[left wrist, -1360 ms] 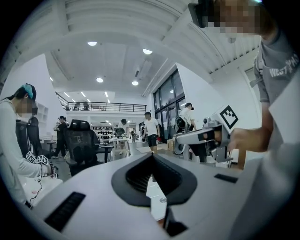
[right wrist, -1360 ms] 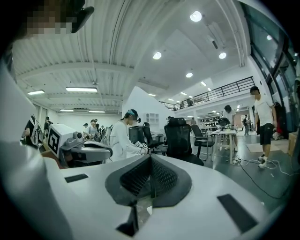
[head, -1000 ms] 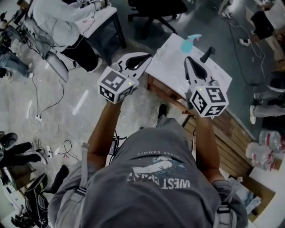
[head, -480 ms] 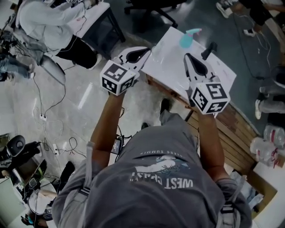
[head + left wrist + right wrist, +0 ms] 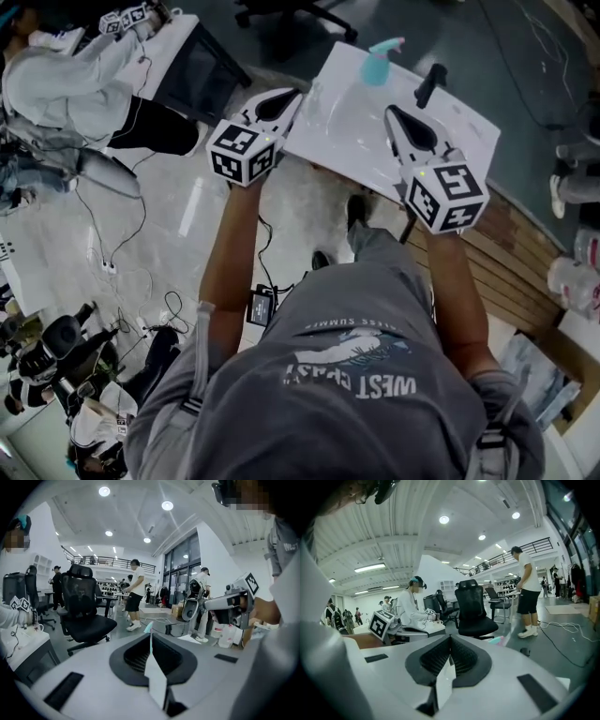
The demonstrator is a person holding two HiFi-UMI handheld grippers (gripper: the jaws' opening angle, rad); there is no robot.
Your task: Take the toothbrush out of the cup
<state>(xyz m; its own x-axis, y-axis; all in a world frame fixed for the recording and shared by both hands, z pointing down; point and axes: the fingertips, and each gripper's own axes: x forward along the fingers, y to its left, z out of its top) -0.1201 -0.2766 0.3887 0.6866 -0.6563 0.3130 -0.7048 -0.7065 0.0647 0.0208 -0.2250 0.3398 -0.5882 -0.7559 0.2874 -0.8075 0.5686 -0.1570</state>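
Left tongs (image 5: 292, 96) hover seemingly beside table (image 5: 349, 105) edge.

You work in an open lab hall: office chairs (image 5: 84, 604), a desk (image 5: 429, 629), a railed mezzanine (image 5: 112, 563), ceiling spotlights (image 5: 167, 505).

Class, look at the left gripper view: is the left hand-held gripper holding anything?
No: the jaws of the left hand-held gripper are shut together with nothing between them.

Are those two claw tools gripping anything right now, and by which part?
Nothing is held: the left gripper and the right gripper both have jaws shut together, empty.
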